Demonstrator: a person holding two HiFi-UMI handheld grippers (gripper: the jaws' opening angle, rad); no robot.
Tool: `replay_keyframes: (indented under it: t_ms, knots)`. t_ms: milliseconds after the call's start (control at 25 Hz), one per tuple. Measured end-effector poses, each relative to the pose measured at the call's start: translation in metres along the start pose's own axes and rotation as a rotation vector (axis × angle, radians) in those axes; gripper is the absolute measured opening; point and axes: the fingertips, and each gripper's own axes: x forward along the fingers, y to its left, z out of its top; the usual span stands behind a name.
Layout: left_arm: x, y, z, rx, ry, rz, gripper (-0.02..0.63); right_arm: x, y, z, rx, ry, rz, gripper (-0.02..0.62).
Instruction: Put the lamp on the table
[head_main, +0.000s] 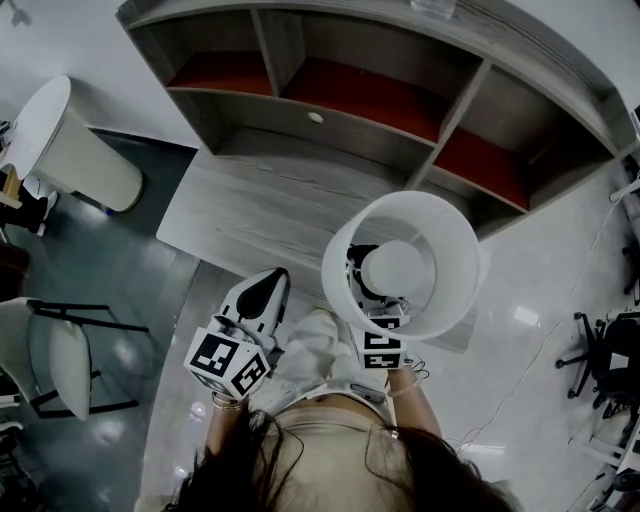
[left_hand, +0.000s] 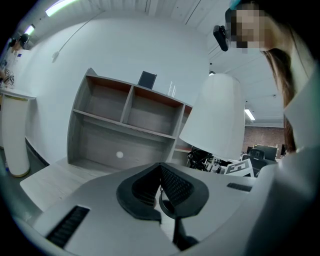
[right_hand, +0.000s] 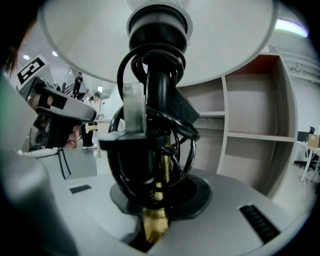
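- The right hand-held gripper (right_hand: 155, 220) is clamped on the brass stem of the lamp (right_hand: 155, 150). Black cord is wound in loops round that stem just above the jaws.
- The lamp stands roughly upright in that grip, stem rising from the jaws and the white shade (head_main: 400, 265) on top. Its foot is out of sight.
- The lamp is in the air, not set down. From above, the shade hangs over the near right edge of the counter (head_main: 240, 200), so the bare grey top lies ahead and to the left of it, and lower down.
- The left hand-held gripper (head_main: 265, 290) has its jaws closed together on nothing. It is just beside the lamp on the left and points at the counter; the right one clearly does the carrying.
- The counter top looks bare, so nothing blocks a landing spot.
- The shelf unit (head_main: 340, 90) rises along the counter's back; I'd judge the wide shade could brush its uprights if carried too deep.
- A chair (head_main: 60, 360) stands on the floor well off to the left, out of the way.
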Motion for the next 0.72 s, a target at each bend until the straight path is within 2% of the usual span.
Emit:
replay_keyframes:
  t_ms: [720]
  knots:
    - [0.024,0.050,-0.005,-0.037,0.056,0.048,0.005,0.071,0.005,-0.014,0.017,0.041,0.039,0.075]
